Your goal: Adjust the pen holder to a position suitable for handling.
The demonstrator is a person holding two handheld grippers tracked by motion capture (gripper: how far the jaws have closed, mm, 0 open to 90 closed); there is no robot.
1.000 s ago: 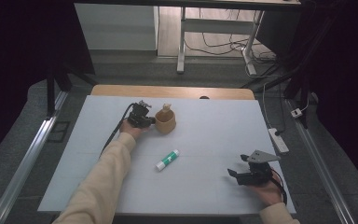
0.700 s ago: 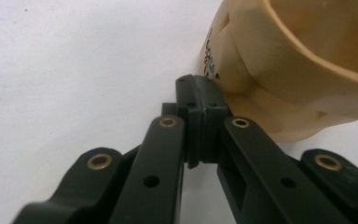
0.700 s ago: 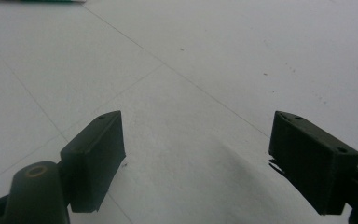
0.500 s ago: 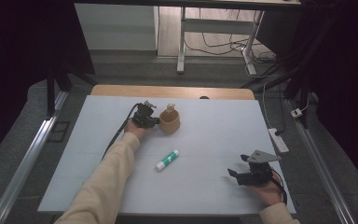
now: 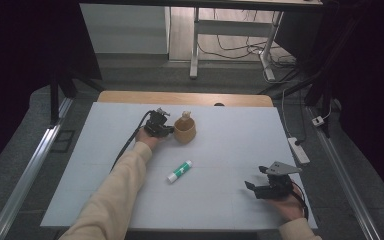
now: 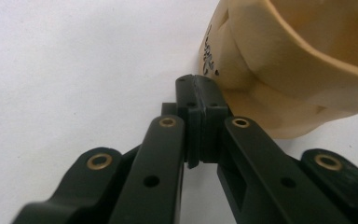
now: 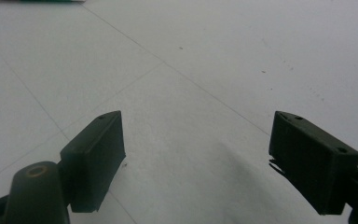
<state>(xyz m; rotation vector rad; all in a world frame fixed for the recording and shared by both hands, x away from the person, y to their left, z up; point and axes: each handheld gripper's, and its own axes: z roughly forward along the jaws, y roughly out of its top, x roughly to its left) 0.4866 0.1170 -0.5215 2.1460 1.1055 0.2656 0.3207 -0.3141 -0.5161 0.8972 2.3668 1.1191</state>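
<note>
A tan cup [image 5: 185,132] stands upright at the back middle of the white board [image 5: 230,145], with a small pale thing sticking out of its top. My left gripper [image 5: 167,129] is just left of the cup, pointing at it. In the left gripper view its jaws are shut together [image 6: 198,95], nothing between them, with the tips against the foot of the cup [image 6: 279,70]. A white and green stick [image 5: 179,171] lies loose in the middle of the board. My right gripper [image 5: 254,189] rests near the front right, open, over bare board [image 7: 196,158].
A wooden table edge [image 5: 185,98] shows behind the board. A white power strip [image 5: 298,150] lies off the board's right side, and a metal rail [image 5: 25,175] runs along the left. Table legs and cables stand on the floor beyond.
My left gripper and the cup beside it have shifted a little to the right and nearer. The right gripper and the stick have stayed put.
</note>
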